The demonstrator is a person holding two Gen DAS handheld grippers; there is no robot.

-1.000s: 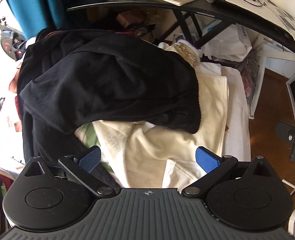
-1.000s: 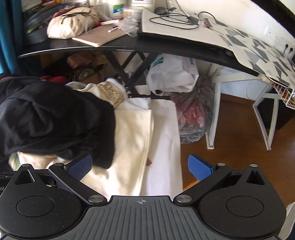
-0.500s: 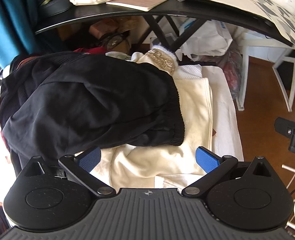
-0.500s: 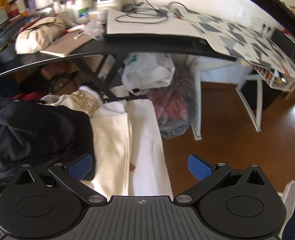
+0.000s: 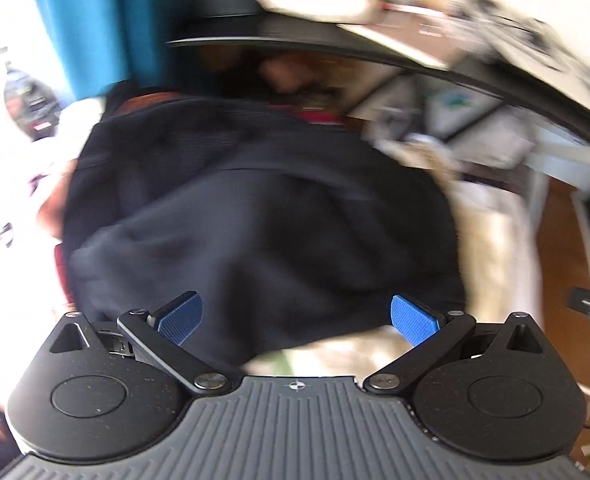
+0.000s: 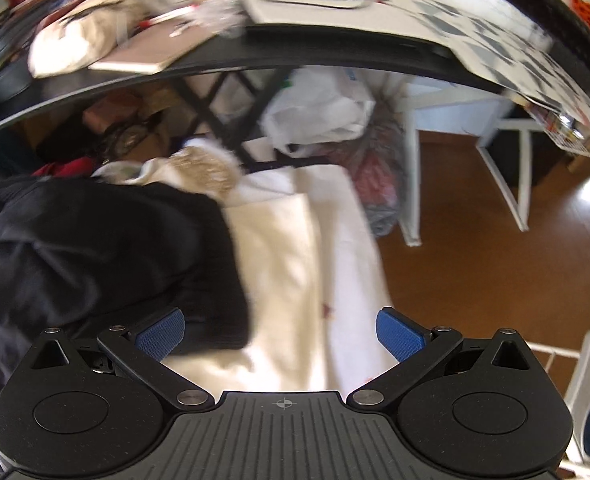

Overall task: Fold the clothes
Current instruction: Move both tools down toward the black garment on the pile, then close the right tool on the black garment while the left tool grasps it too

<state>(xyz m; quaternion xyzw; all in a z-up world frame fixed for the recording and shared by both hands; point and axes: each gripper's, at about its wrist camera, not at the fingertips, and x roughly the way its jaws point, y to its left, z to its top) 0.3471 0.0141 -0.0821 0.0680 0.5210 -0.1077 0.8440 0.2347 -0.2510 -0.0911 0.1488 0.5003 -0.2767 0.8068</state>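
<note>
Folding not yet begun: black garment [image 5: 255,216] lies rumpled atop cream clothes [image 6: 283,256]. Left gripper [image 5: 295,314] & right gripper [image 6: 281,330] hover w/ jaws wide, holding nothing.

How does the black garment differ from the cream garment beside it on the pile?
The black garment is dark and lies bunched in rumpled folds; the cream garment is pale and lies fairly flat, with a straight edge. The black one lies on top, covering part of the cream one, which shows to its right. Both are unheld: the left tongs and right tongs are open above them.
</note>
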